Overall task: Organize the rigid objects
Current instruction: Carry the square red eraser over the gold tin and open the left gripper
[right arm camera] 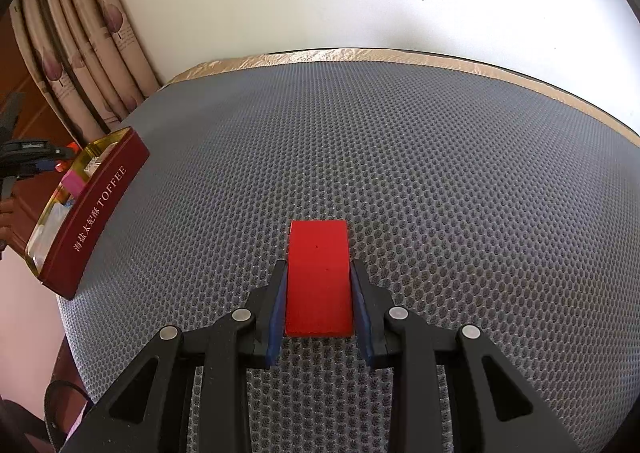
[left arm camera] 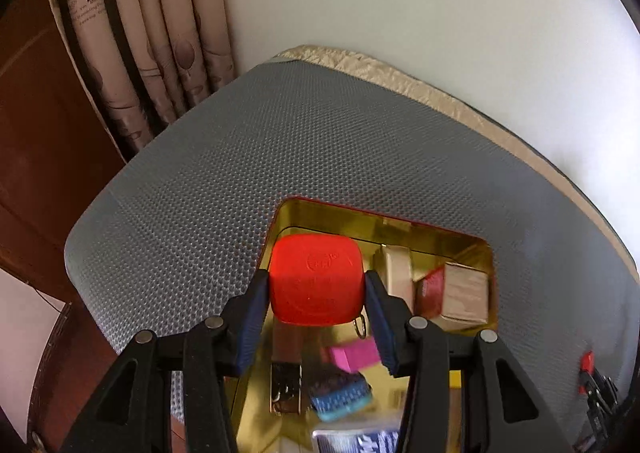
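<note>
My left gripper (left arm camera: 317, 285) is shut on a rounded red plastic case (left arm camera: 316, 277) with a small metal ring, held above the open gold-lined tin (left arm camera: 332, 215). Inside the tin lie a pink block (left arm camera: 356, 355), a blue object (left arm camera: 340, 397), a metal clip (left arm camera: 285, 389) and small cardboard boxes (left arm camera: 464, 293). My right gripper (right arm camera: 319, 285) is shut on a flat red rectangular block (right arm camera: 319, 277) that rests on the grey mesh mat (right arm camera: 400, 157). The same tin (right arm camera: 96, 209), dark red outside with "TOFFEE" lettering, stands far left in the right wrist view, with the left gripper (right arm camera: 44, 165) at its far side.
The mat covers a table with a beige cloth edge (right arm camera: 360, 53) against a white wall. Patterned curtains (left arm camera: 160, 33) and brown wood furniture (left arm camera: 36, 133) stand at the left. A small red and black tool (left arm camera: 592, 377) lies on the mat right of the tin.
</note>
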Tool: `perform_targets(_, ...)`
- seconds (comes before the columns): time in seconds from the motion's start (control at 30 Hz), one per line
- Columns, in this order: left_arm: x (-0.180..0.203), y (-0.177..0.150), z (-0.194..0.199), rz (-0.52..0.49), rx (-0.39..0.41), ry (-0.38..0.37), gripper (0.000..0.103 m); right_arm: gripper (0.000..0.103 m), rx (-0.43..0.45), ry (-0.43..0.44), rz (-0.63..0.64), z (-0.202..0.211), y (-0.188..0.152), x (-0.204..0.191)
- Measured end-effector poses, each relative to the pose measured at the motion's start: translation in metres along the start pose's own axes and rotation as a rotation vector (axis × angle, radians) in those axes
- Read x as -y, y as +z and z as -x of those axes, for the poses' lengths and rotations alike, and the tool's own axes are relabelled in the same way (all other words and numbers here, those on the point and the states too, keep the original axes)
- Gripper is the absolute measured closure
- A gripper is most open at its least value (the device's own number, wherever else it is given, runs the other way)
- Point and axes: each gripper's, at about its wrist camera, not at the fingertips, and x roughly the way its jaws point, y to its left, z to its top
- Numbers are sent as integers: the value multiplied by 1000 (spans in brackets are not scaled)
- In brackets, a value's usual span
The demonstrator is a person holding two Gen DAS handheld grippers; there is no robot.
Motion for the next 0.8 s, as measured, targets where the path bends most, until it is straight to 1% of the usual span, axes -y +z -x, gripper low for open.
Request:
perform_targets(0.13,-3,2,-12,4,-3,4,55,75,-1,1,0,-2,0,-1)
perform_targets(0.23,-2,8,-25,-24,6,12,55,75,-1,2,1,-2,1,-1)
perform_targets(0.3,2,7,-27,-37,4,22,55,75,-1,2,1,-2,1,-1)
perform_targets(0.47,1,1,-29,-20,-14,10,55,75,-2,4,2,-2,1,-1)
perform_targets(0.8,1,-5,-31,-48,-17,28,54,75,-2,4,4,-3,2,-1)
